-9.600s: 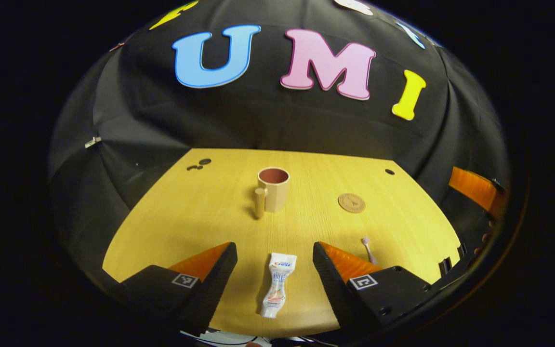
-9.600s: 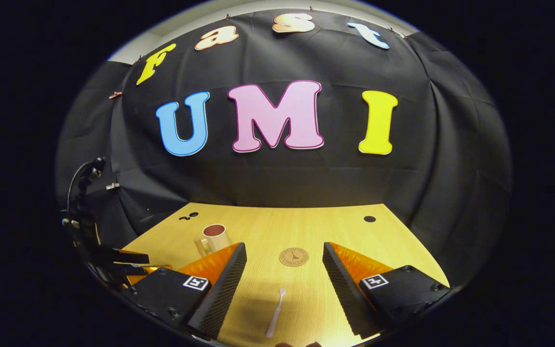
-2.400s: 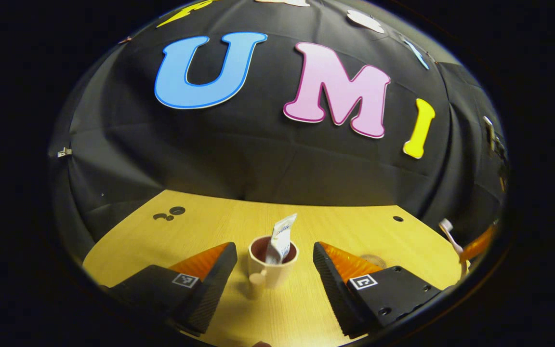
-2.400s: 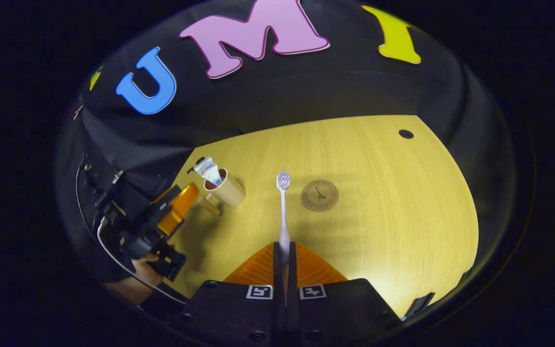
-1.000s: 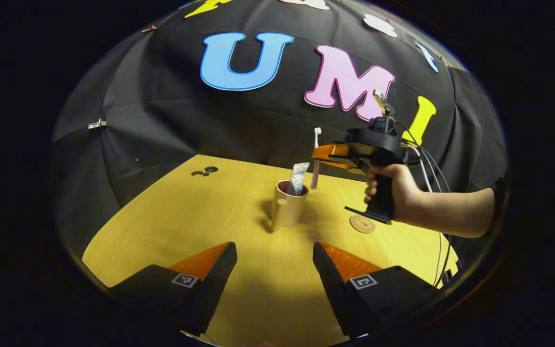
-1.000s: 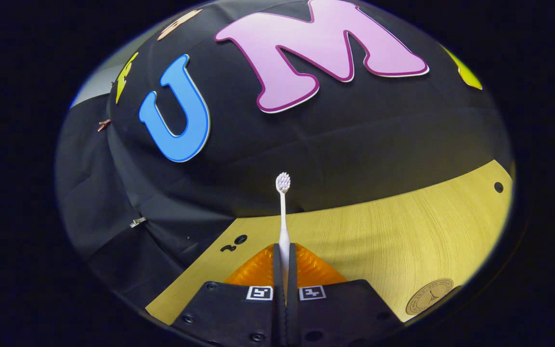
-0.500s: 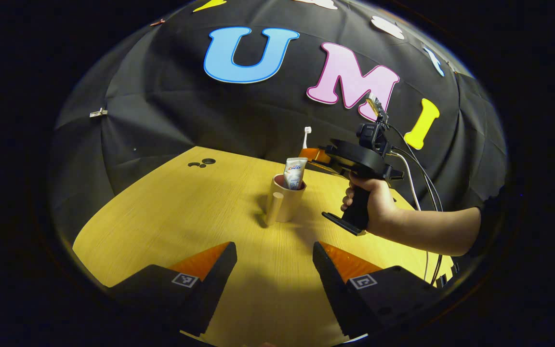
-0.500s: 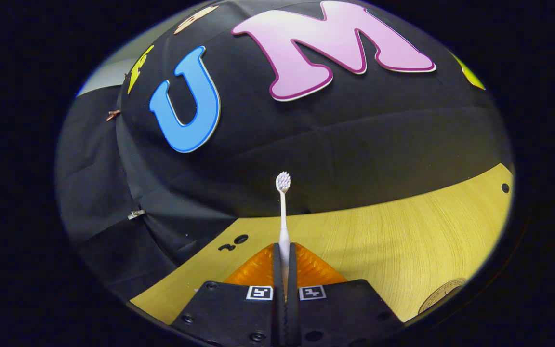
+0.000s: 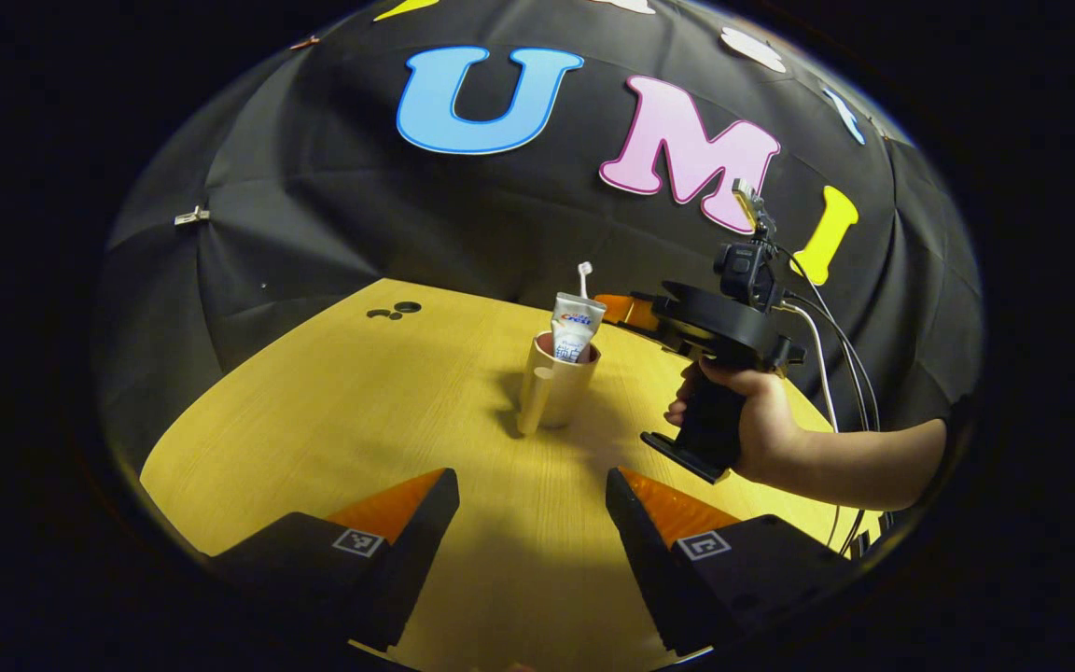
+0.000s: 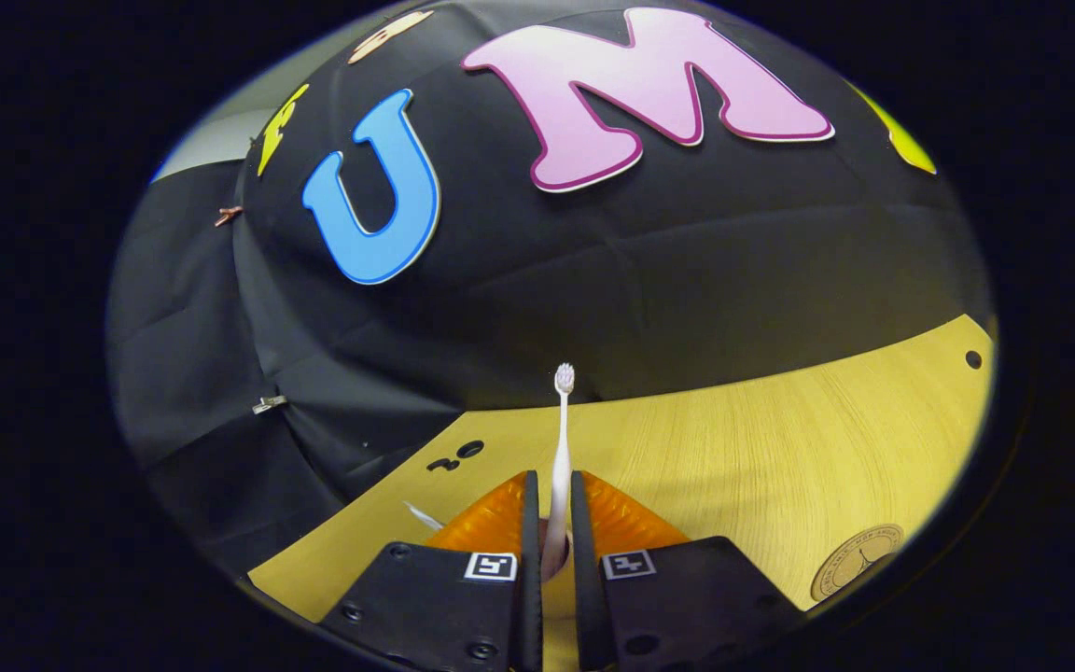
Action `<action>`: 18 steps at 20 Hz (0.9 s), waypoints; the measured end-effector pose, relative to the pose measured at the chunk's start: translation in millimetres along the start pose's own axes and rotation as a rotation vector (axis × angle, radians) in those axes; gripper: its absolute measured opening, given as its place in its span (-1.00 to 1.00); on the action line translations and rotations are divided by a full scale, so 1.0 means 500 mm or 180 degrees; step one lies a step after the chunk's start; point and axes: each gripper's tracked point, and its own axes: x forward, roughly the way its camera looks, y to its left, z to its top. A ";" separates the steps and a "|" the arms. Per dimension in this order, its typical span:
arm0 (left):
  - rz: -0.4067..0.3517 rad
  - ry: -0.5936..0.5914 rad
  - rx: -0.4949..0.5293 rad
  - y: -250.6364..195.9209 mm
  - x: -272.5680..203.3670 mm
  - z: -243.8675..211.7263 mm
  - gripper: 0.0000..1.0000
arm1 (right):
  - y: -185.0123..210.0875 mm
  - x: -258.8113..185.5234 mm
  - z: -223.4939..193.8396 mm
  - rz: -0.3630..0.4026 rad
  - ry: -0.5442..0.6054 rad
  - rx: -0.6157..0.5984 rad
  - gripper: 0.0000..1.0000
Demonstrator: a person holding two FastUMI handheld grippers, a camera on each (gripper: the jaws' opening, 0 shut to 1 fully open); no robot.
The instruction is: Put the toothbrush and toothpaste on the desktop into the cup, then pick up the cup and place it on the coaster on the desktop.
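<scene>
The toothbrush (image 10: 559, 439) you carry is a thin, light, stiff plastic stick standing upright between your right gripper (image 10: 551, 509) fingers, which have parted narrowly around its handle, so expect it to slip down into the cup (image 9: 552, 392) below. That cup, at twelve o'clock from your wide-open left gripper (image 9: 530, 523) on the smooth wooden desktop (image 9: 332, 411), looks rigid, matte and light with the soft toothpaste (image 9: 573, 327) tube leaning inside. Grip its wall or side handle; the round coaster (image 10: 859, 560) sits at four o'clock in the right gripper view.
</scene>
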 end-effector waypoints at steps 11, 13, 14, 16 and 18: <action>-0.0245 0.0033 0.0289 -0.028 0.032 0.043 0.95 | -0.121 -0.140 0.090 -0.0451 -0.0154 -0.0007 0.25; -0.0289 0.0146 0.0366 -0.019 0.050 0.048 0.96 | -0.156 -0.176 0.110 -0.0550 -0.0179 -0.0104 0.41; -0.0302 0.0191 0.0402 -0.013 0.059 0.052 0.95 | -0.180 -0.199 0.120 -0.0632 -0.0184 -0.0174 0.70; -0.0348 0.0284 0.0467 -0.008 0.078 0.061 0.95 | -0.221 -0.242 0.129 -0.0774 -0.0176 -0.0273 0.97; -0.0357 0.0353 0.0563 0.000 0.099 0.071 0.95 | -0.252 -0.278 0.141 -0.0877 -0.0180 -0.0309 0.96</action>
